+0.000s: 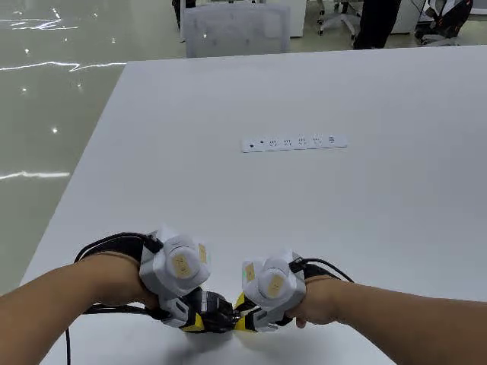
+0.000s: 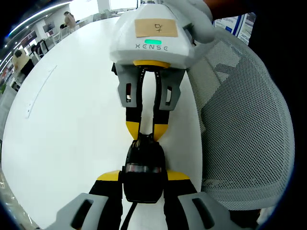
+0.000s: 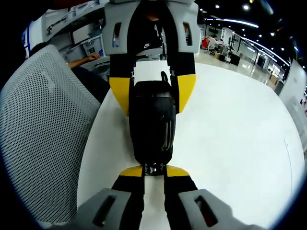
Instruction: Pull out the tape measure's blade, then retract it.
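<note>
Pull-out not yet showing: left claw [image 2: 143, 176] clamping tape measure [image 2: 142, 160], right claw [image 3: 153, 170] pinching blade tip [image 3: 153, 167]; extending, retracting seemingly remaining.

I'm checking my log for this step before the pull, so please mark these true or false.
1. The left hand-held gripper is shut on the black tape measure. True.
2. A long stretch of blade is drawn out across the table. False: the right hand-held gripper sits right against the case's end, with no gap between them.
3. A white power strip lies on the table beyond both grippers. True.
4. The right hand-held gripper hangs open, away from the tape measure. False: its jaws are pinched shut at the case's end.
</note>
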`<move>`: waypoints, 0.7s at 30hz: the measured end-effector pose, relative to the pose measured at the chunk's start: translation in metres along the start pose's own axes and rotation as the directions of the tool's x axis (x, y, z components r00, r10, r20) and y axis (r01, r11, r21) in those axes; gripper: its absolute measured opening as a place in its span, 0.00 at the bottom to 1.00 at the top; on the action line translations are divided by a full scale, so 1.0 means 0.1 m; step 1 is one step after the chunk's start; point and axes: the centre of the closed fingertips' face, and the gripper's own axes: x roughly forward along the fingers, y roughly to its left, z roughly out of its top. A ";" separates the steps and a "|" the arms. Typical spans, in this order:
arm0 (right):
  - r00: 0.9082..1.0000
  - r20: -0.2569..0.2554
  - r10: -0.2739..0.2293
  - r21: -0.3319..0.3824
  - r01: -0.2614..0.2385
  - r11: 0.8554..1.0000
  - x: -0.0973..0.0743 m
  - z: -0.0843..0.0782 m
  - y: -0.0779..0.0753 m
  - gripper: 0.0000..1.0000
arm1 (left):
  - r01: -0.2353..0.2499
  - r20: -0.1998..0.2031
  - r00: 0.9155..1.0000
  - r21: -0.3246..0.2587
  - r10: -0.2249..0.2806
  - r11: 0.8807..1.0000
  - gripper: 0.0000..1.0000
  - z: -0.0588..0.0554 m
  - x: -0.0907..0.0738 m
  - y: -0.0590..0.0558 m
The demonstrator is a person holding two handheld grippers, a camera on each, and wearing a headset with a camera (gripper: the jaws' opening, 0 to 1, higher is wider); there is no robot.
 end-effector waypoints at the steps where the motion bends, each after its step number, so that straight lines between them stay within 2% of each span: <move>1: 1.000 -0.002 0.002 -0.001 -0.002 1.000 0.00 0.00 0.00 0.13 | 0.000 -0.002 1.000 0.002 0.000 1.000 0.29 0.00 0.00 0.00; 10: 1.000 -0.002 -0.004 0.015 0.004 1.000 -0.03 -0.03 0.01 0.13 | 0.002 -0.007 1.000 0.002 -0.002 1.000 0.29 0.00 0.00 0.00; 21: 1.000 -0.010 0.003 0.047 -0.002 0.999 -0.12 -0.15 -0.02 0.13 | -0.001 -0.006 1.000 -0.012 0.001 1.000 0.29 0.00 0.01 0.01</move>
